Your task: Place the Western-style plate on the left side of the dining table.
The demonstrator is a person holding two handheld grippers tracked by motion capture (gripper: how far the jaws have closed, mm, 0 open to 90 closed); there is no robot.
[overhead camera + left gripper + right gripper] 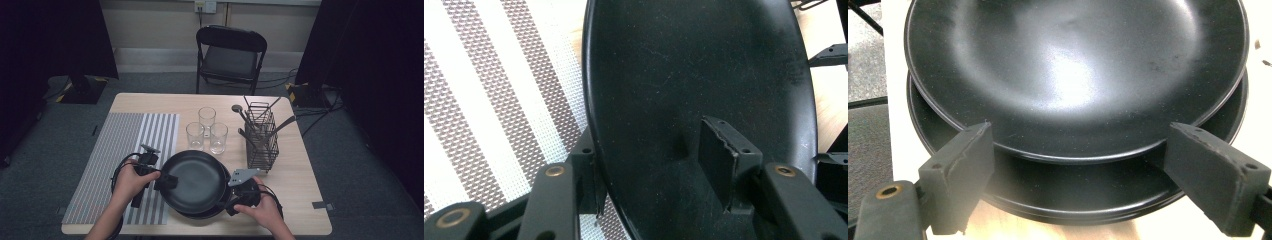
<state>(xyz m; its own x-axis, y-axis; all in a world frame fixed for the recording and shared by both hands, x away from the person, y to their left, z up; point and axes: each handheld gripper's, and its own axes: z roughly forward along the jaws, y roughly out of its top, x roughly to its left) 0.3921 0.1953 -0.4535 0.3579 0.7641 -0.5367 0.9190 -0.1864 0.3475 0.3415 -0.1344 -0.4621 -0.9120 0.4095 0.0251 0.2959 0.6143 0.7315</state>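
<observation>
The wooden table (300, 200) bore stacked black plates near its front edge. The left gripper (167, 181) straddled the top plate's (195, 180) rim, jaws half-open; the right gripper (231, 200) gaped wide, holding nothing. Beyond stood glasses (206, 131) and a wire rack (261, 140).

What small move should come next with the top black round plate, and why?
Probably close the left gripper on the rim of the top black round plate before lifting it. In the left gripper view its pads straddle that rim, one above and one below, with a gap visible. The right gripper's jaws stand wide at the near edge, and another black plate lies underneath.
</observation>
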